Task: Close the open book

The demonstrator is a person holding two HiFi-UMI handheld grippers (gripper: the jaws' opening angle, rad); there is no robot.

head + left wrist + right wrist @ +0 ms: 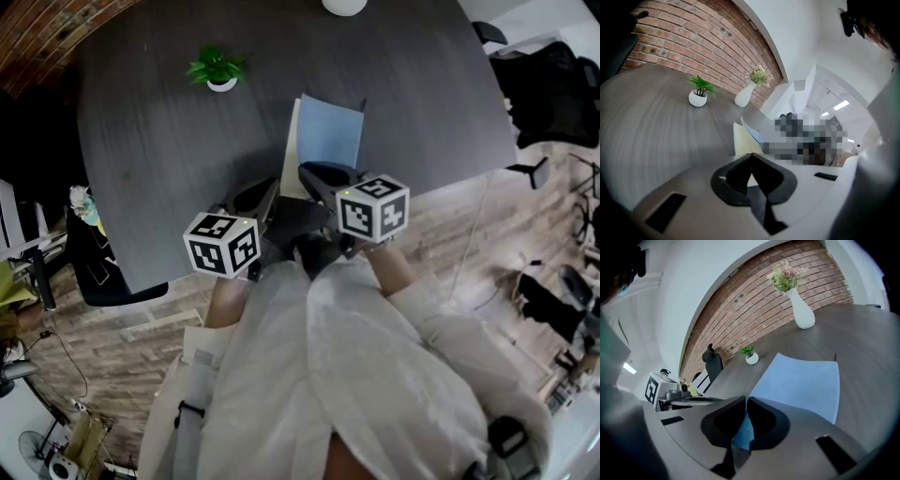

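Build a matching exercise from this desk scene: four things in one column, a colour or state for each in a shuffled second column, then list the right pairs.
Things
1. book cover
2. vase
3. potted plant
4. right tongs

Descriptions
A. green leaves in a small white pot
B. closed on a blue edge
C. light blue
D. tall, white, holding flowers

Pairs: 1-C, 2-D, 3-A, 4-B
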